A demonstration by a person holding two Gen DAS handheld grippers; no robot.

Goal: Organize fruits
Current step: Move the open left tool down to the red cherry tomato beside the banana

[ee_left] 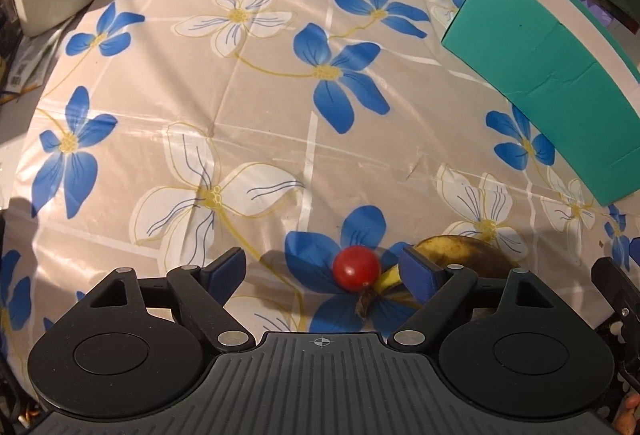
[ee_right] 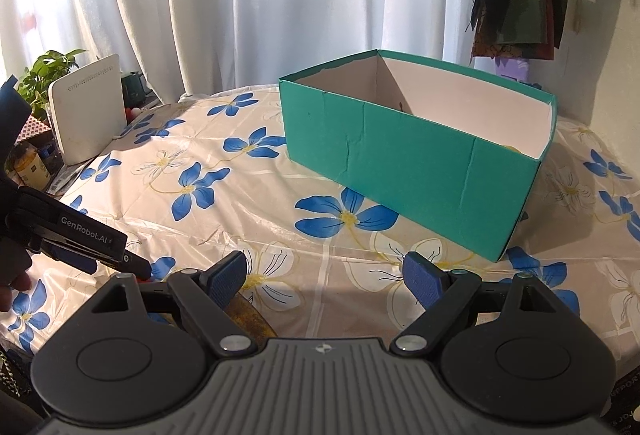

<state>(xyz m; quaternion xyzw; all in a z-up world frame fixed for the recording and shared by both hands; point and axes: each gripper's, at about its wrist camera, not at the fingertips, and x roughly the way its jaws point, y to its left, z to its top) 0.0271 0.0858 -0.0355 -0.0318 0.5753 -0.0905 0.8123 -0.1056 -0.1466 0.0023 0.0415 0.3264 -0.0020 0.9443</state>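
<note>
**Fruit sorting: barely started by the looks of it**

Your tomato (ee_left: 356,268) and banana (ee_left: 460,255) are both on the tablecloth (ee_left: 256,83), touching. The left gripper (ee_left: 322,267) hangs over them, jaws spread, tomato between but ungripped. The right gripper (ee_right: 323,277) is spread too, holding nothing. The green box (ee_right: 408,151) is well apart; its visible inside looks bare, floor mostly hidden.
</note>
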